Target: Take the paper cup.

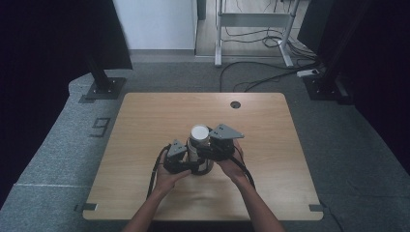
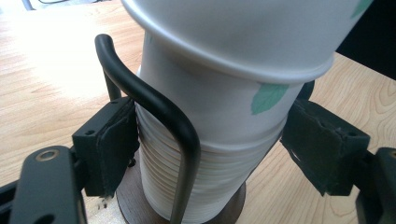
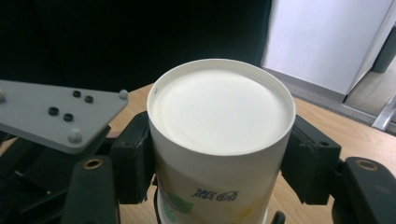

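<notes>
Now the left tongs (image 2: 210,149) close on the lower stack of paper cups (image 2: 205,172) in its wire holder (image 2: 159,112), while the right tongs (image 3: 219,161) grip the inverted top cup (image 3: 219,116) just above, mid-desk (image 1: 145,121).

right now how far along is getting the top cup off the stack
Done: the left gripper clamps the cup stack in its wire holder, and the right gripper has its fingers on the top cup. In hand: the top cup sits tilted, seemingly coming loose. Left: it is not yet off the stack, so lifting it clear.
</notes>
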### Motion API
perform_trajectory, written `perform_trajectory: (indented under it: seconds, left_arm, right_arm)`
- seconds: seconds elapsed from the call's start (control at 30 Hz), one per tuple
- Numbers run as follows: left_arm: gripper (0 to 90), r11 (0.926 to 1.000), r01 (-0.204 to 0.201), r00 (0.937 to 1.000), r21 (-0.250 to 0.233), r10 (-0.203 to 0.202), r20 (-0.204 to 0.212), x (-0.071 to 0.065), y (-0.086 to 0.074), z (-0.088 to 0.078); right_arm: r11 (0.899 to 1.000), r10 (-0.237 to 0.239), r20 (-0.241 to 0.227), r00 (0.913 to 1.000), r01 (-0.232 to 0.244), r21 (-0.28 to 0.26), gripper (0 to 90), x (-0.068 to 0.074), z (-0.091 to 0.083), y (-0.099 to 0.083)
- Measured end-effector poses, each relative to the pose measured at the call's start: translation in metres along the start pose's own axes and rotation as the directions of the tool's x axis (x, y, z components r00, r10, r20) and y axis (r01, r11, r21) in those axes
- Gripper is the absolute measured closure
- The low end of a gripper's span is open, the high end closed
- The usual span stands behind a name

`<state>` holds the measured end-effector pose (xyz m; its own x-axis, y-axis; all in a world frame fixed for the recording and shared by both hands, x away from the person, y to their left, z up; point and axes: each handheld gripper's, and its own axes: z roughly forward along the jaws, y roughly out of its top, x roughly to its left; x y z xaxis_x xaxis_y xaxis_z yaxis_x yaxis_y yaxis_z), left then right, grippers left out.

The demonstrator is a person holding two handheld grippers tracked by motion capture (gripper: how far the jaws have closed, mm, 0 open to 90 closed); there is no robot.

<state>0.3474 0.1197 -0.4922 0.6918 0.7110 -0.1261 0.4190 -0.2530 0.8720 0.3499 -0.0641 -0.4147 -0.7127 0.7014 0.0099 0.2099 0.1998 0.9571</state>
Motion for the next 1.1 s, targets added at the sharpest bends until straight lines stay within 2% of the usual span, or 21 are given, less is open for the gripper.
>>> perform_trajectory:
  seconds: [0.3,1.1]
  left_arm:
    - [19.0,1.0,0.001,1.0,0.001,-0.001,0.001,0.0,0.0,0.0]
    - [19.5,1.0,-0.003,1.0,0.006,0.003,0.001,0.0,0.0,0.0]
  right_arm:
    - [1.0,0.011,0.001,0.9999,-0.011,-0.006,33.2,-0.001,-0.001,-0.001]
    - [0.995,0.016,0.015,0.9998,-0.014,-0.095,33.4,-0.004,-0.028,0.014]
